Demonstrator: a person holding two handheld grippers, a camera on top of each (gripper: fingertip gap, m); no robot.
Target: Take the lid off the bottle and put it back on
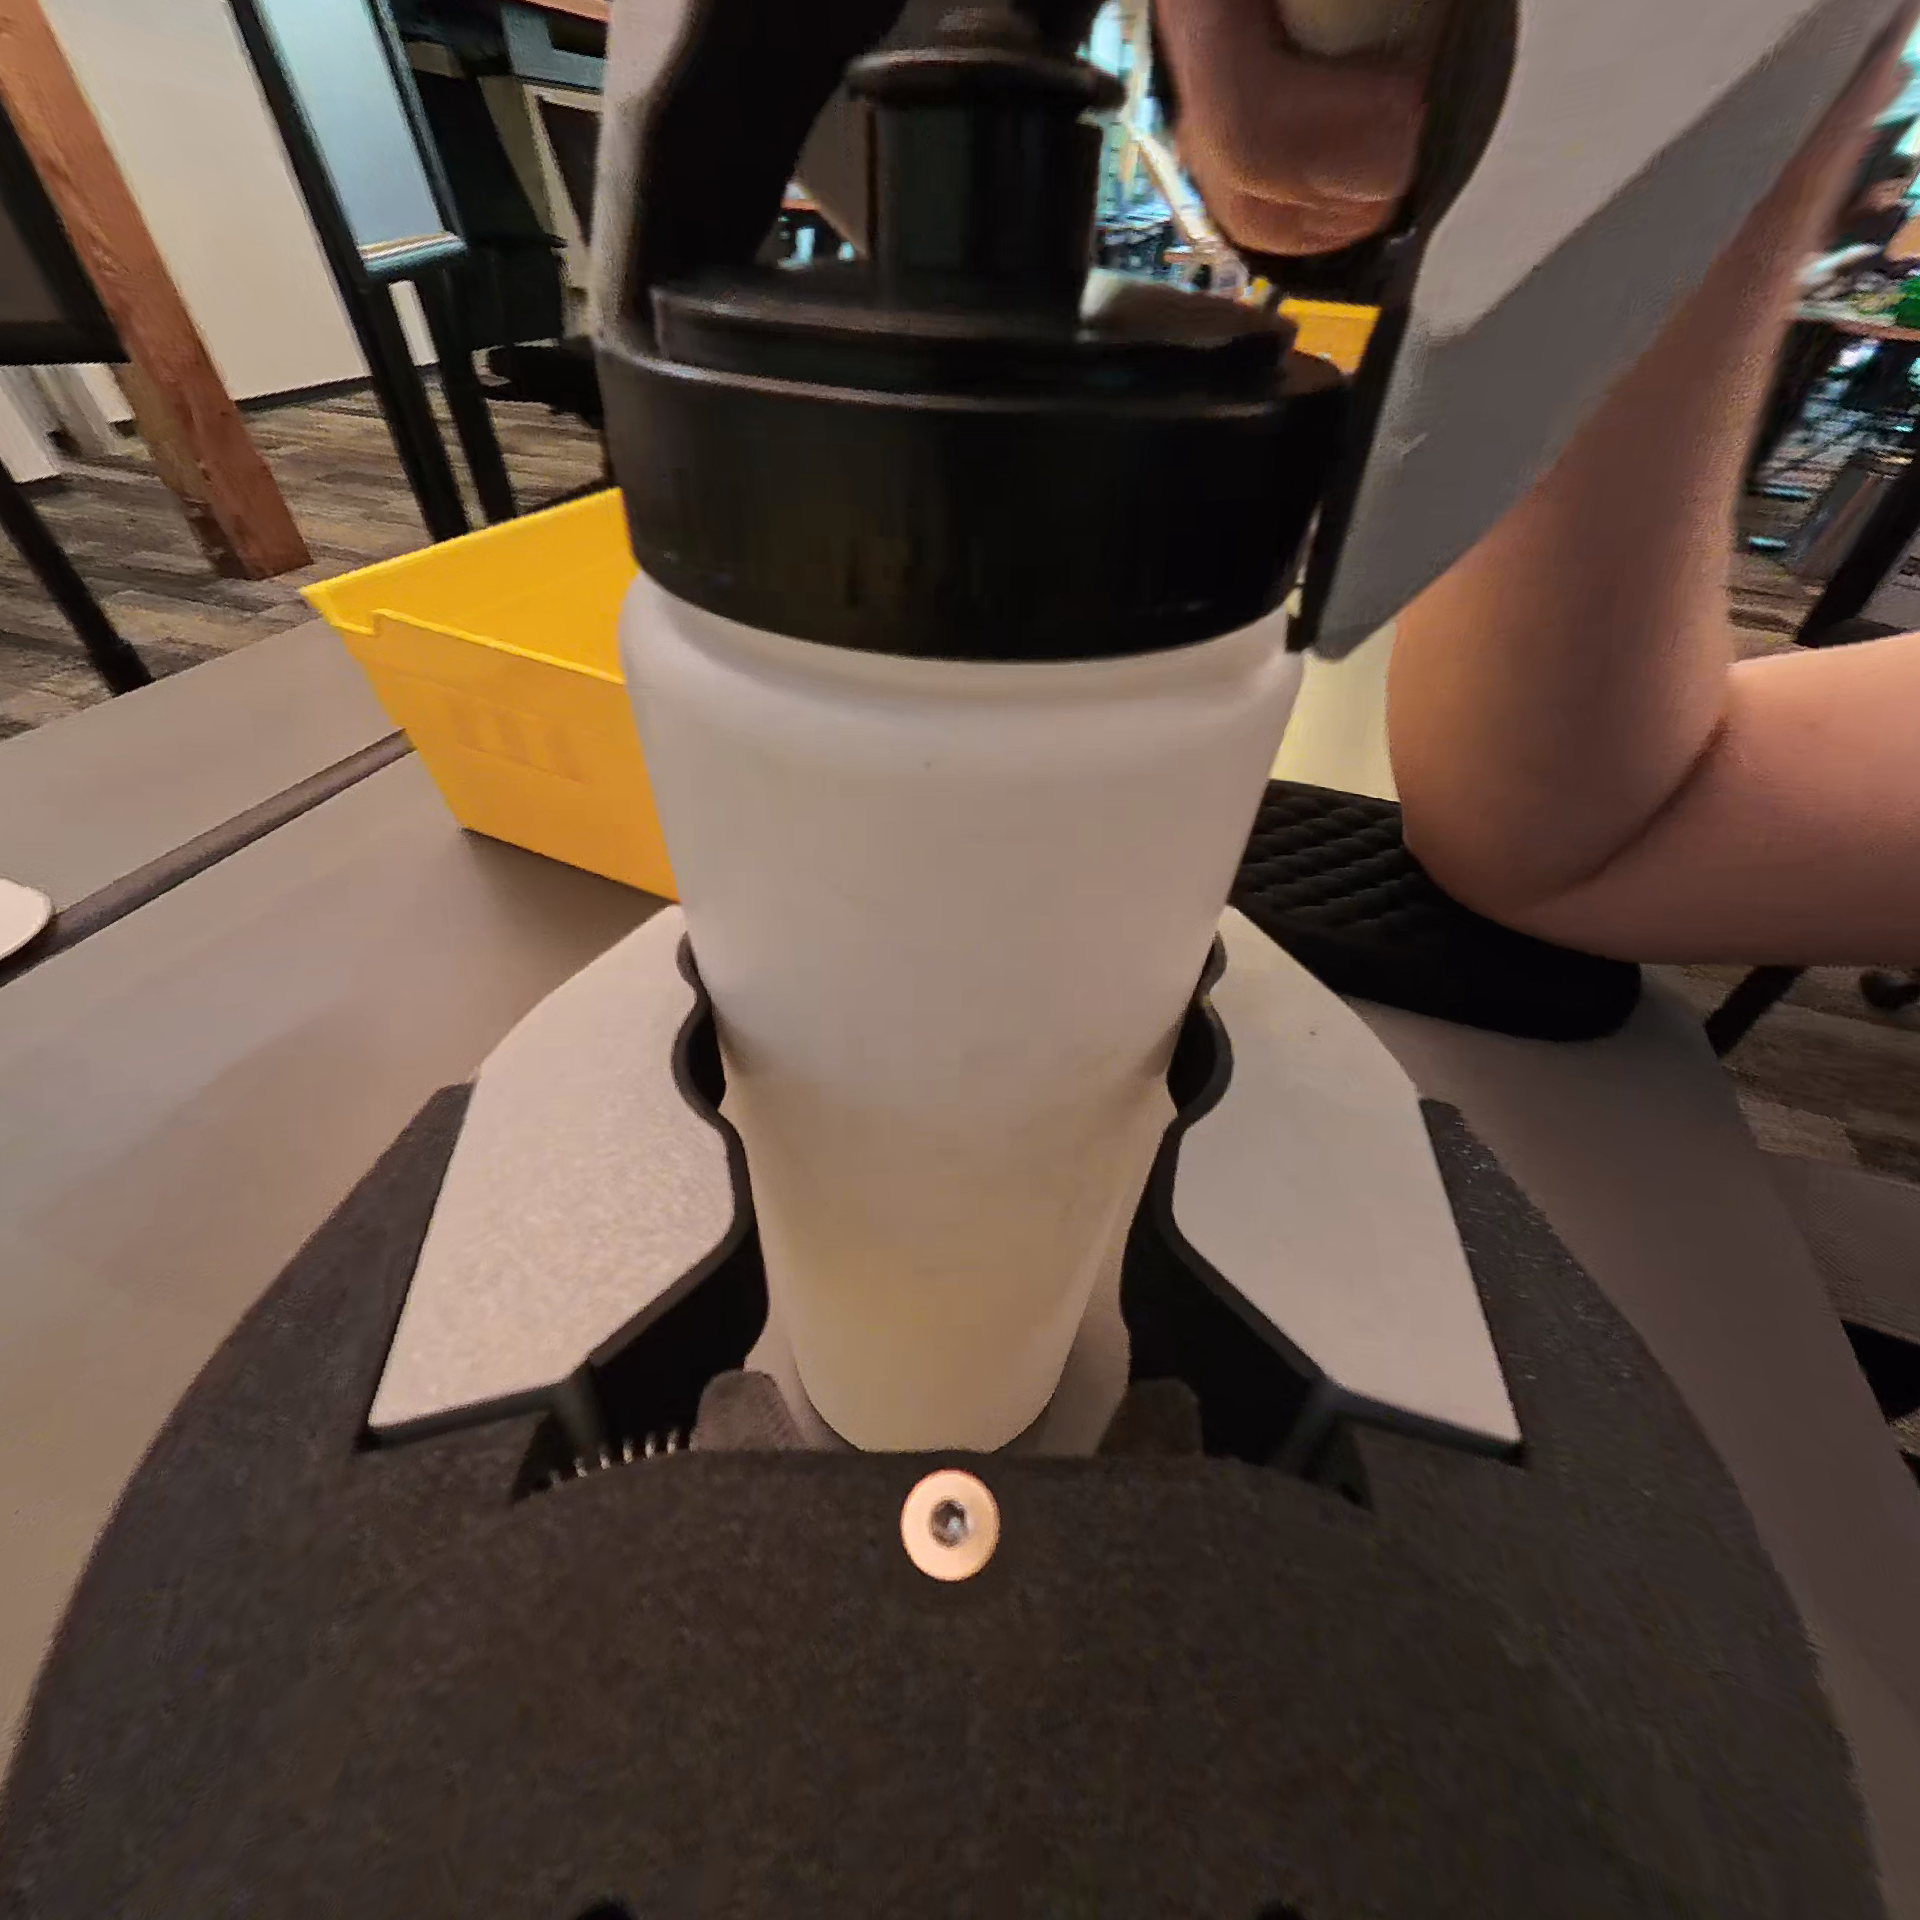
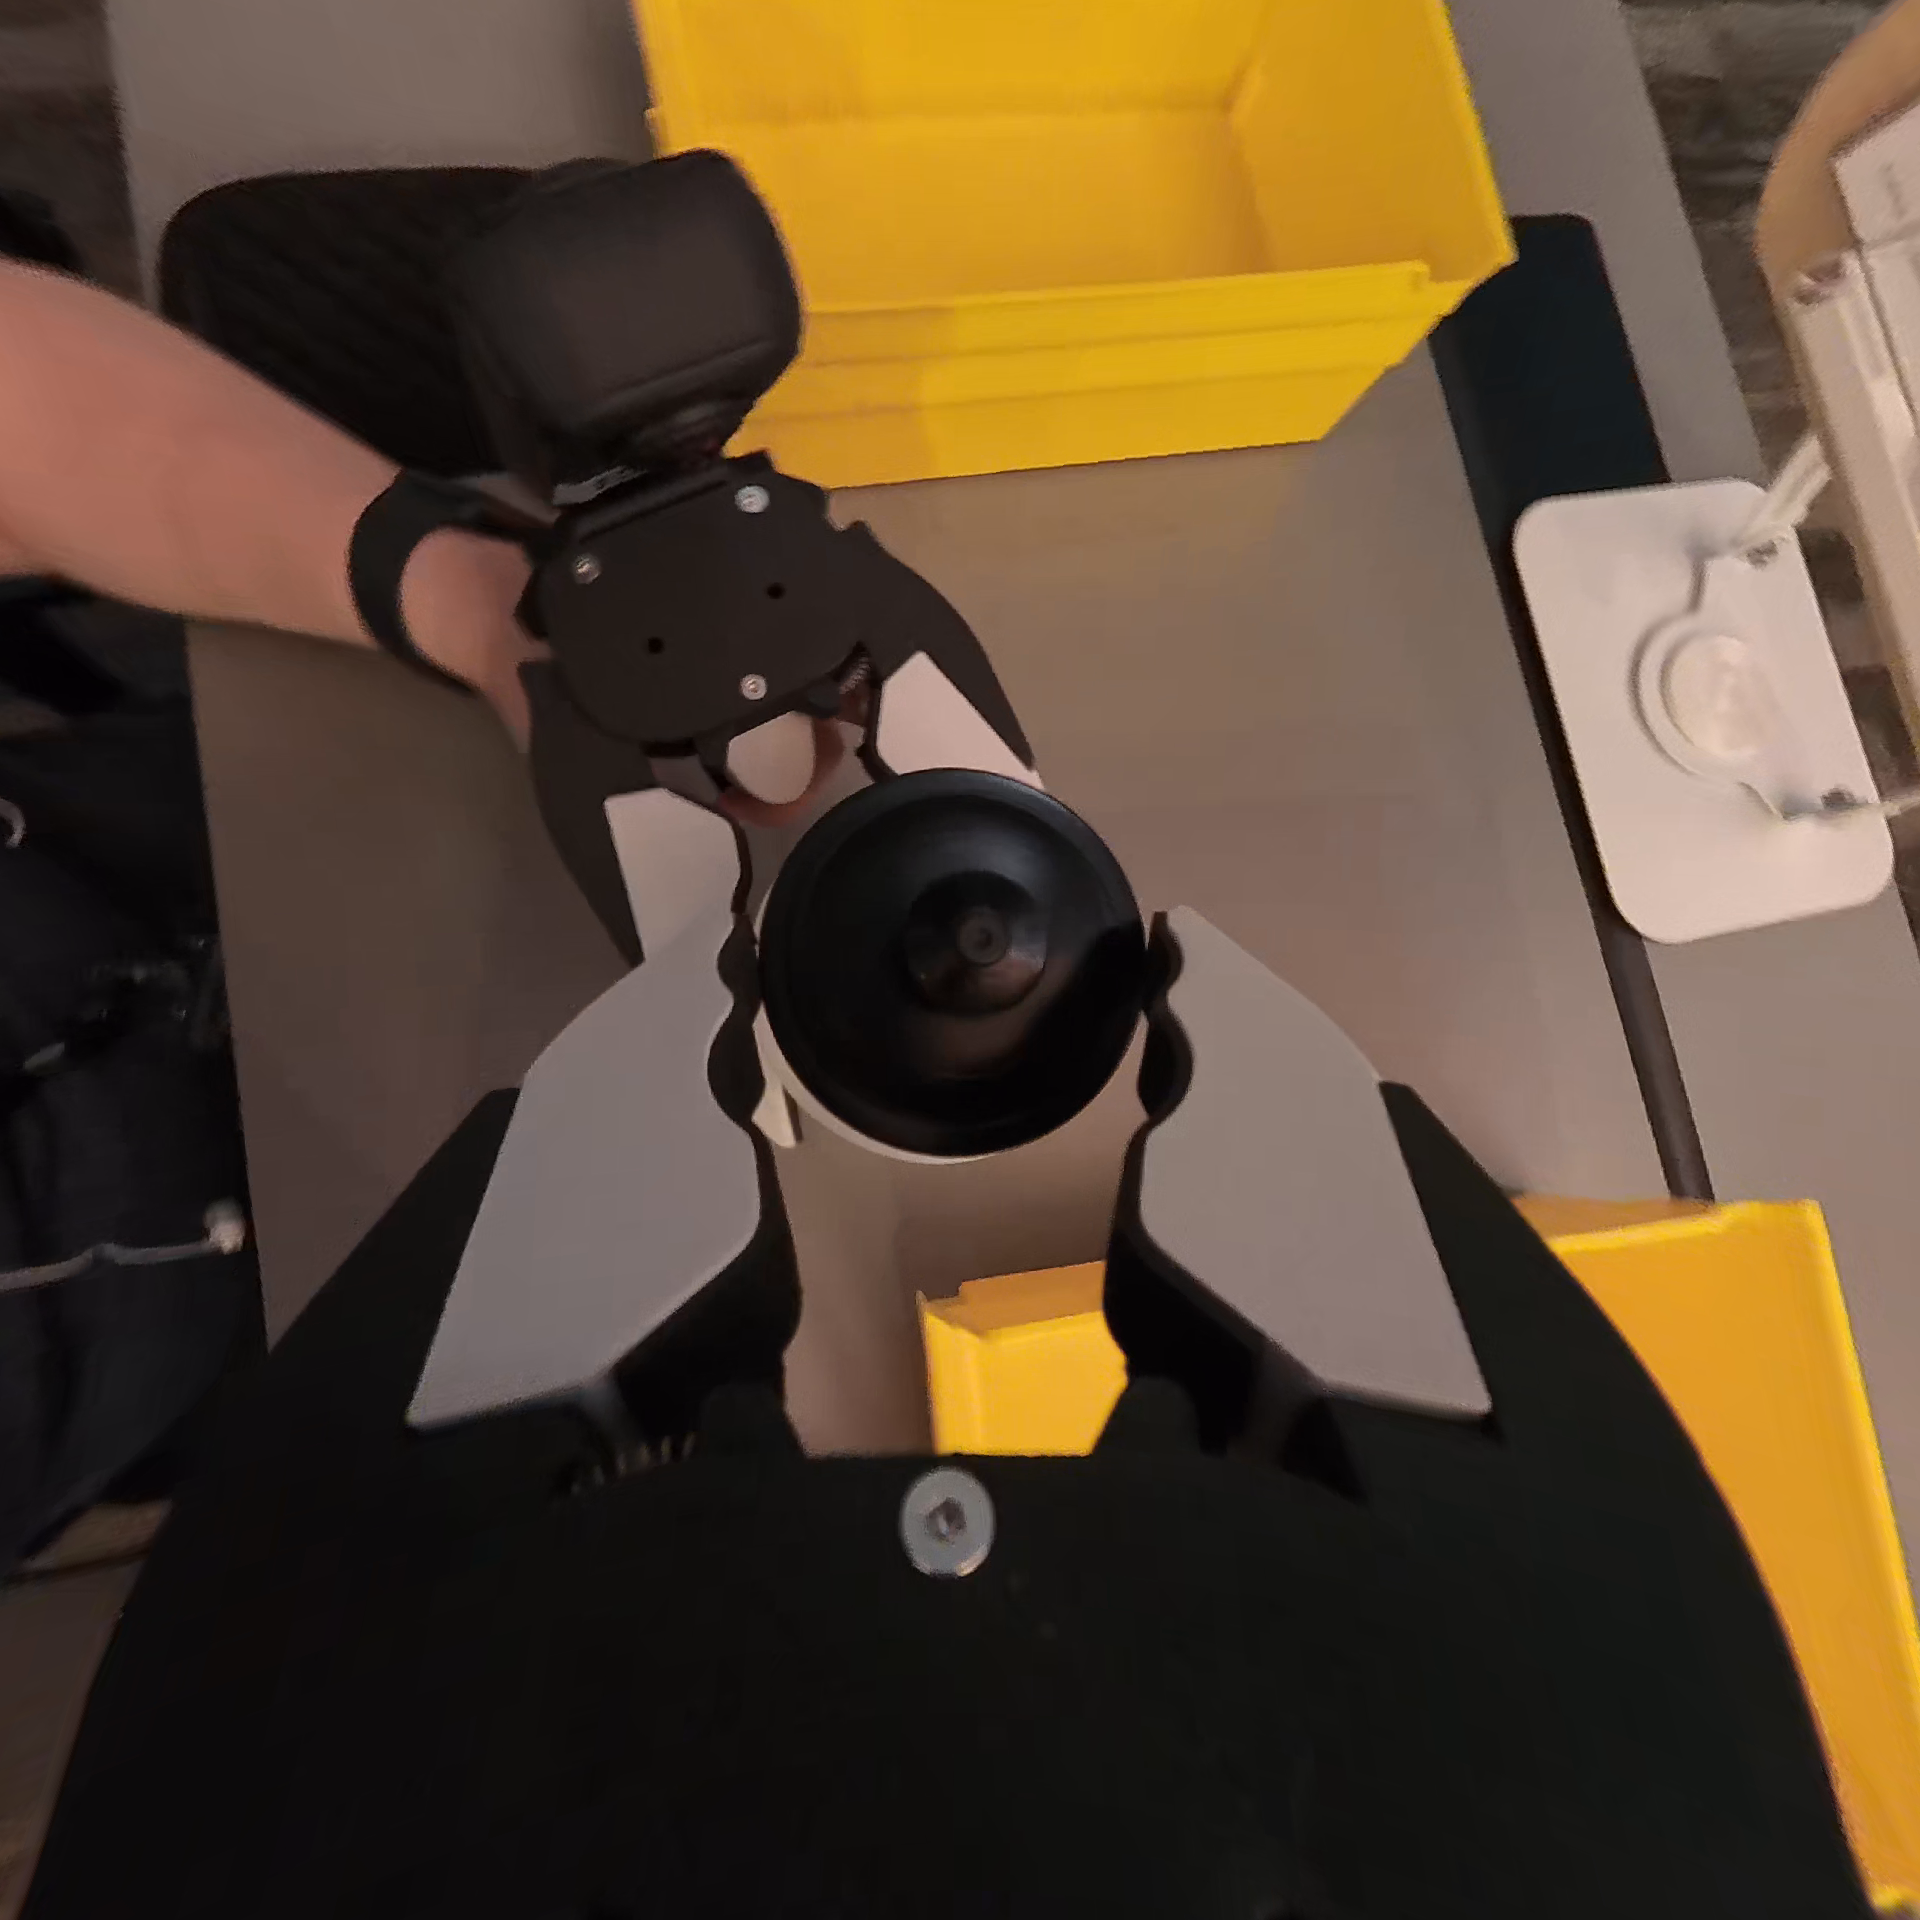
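Both tools grip: left tool (image 1: 951,1039) clamps the white bottle (image 1: 956,987), right tool (image 2: 951,997) pinches the seated black lid (image 2: 951,956); whether unscrewing or re-tightening, I cannot tell.

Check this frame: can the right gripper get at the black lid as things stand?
Probably yes. The right gripper comes from above with its fingers either side of the black lid, nothing between. The left gripper clamps the white bottle lower down, clear of the lid.

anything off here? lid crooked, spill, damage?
Nothing stands out. The black lid sits level on the white bottle, which stands upright on the grey table. Left gripper clamps the bottle body; right gripper straddles the lid from above. No spill or damage visible. The yellow bin looks empty.
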